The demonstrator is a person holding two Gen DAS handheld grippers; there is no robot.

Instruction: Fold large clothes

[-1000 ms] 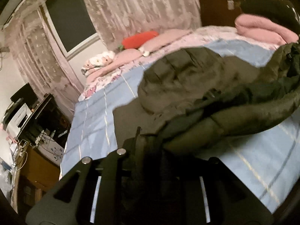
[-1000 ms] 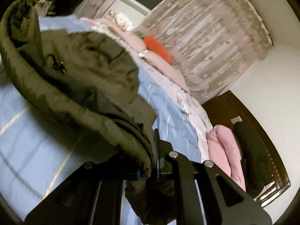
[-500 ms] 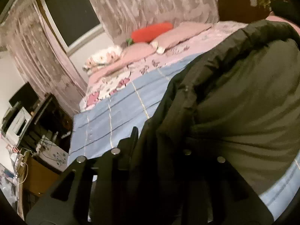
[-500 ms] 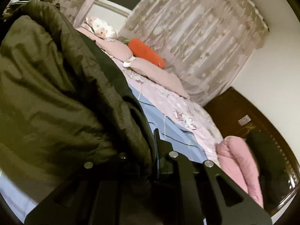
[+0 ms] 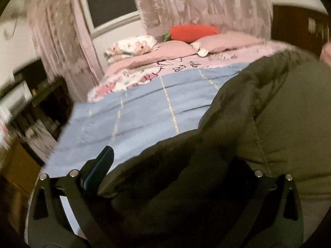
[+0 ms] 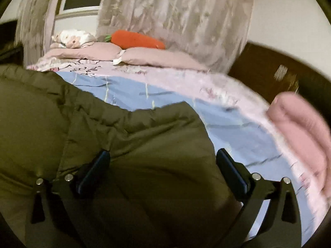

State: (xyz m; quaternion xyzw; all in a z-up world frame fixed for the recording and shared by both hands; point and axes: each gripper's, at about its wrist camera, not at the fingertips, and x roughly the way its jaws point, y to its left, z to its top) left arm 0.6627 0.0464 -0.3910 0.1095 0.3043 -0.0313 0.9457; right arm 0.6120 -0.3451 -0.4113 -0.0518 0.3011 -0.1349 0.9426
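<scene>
My left tool [image 5: 171, 165] is spreading its jaws wide, and the olive padded coat [image 5: 258, 124] lies loose between them, bulging over the right finger so that only the left finger's tip shows; nothing is pinched. My right tool [image 6: 163, 161] is opening the same way, both fingertips standing clear on either side of a thick fold of the coat [image 6: 132, 136], the pads not pressing it. The coat rests on the bed, spread across the blue quilt [image 5: 144, 107] and filling the near part of both views. I judge it soft, puffy and bulky rather than heavy, with a smooth shell that may slide on itself and spring back up after a fold, so I would take it by a stitched seam or hem edge, one tool on each side, not by the fat middle. The quilt is soft and gives no firm backing. Farther off lie pink pillows [image 5: 223, 41], a carrot-shaped cushion [image 5: 192, 32] and a floral pillow [image 5: 132, 46], with lace curtains [image 5: 198, 2] and a dark window [image 5: 109, 0] behind; a folded pink blanket [image 6: 300, 128] sits at the right.
</scene>
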